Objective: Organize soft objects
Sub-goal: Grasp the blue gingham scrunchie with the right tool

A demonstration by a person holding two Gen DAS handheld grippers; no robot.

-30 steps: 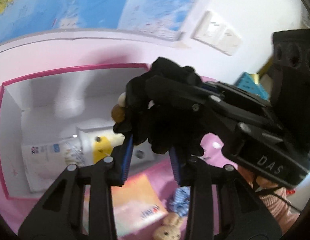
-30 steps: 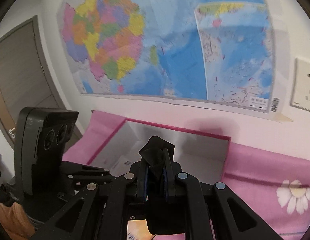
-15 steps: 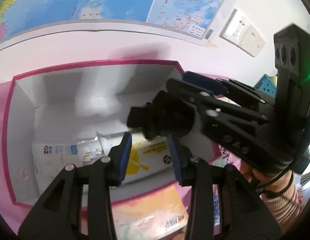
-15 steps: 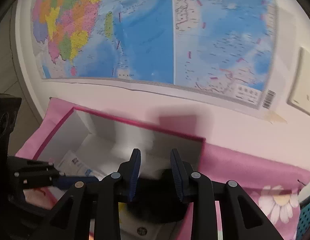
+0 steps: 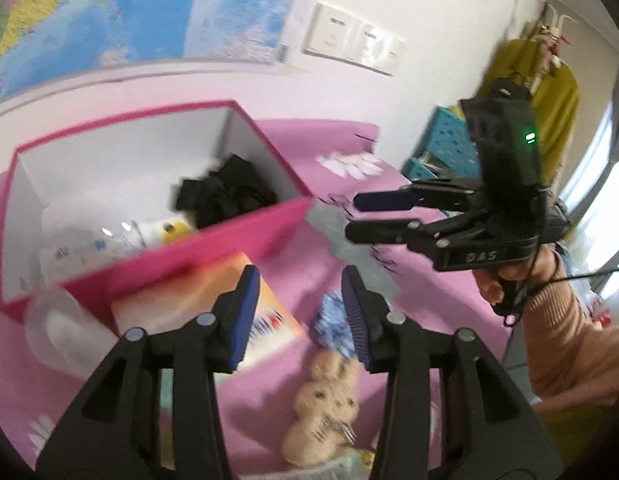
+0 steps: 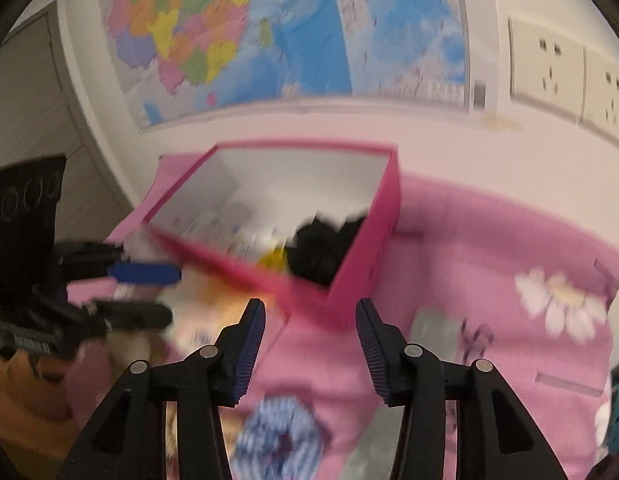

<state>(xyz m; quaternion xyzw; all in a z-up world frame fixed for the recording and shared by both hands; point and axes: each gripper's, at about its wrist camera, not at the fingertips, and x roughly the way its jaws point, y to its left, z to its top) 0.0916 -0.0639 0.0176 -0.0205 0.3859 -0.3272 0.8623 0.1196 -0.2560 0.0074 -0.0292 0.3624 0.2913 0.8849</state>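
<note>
A black soft cloth bundle point(image 5: 225, 192) lies inside the pink box point(image 5: 213, 246), in its right end; it also shows in the right wrist view point(image 6: 325, 248) in the same box point(image 6: 361, 268). My left gripper point(image 5: 299, 312) is open and empty, in front of the box. My right gripper point(image 6: 309, 340) is open and empty, held back from the box; it shows in the left wrist view point(image 5: 361, 216) to the right. A blue-white scrunchie point(image 5: 333, 326) point(image 6: 281, 436) and a beige plush bunny point(image 5: 325, 404) lie on the pink cloth near my left gripper.
White packets and a yellow-labelled pack point(image 5: 169, 230) lie in the box. An orange-white booklet point(image 5: 265, 320) and a clear plastic container point(image 5: 57, 332) lie in front of it. A blue crate point(image 5: 445, 144) stands at the far right. The wall map hangs behind.
Both grippers held the black bundle over the box, then let it go; it now lies in the box. Both grippers have opened and pulled back and apart.
</note>
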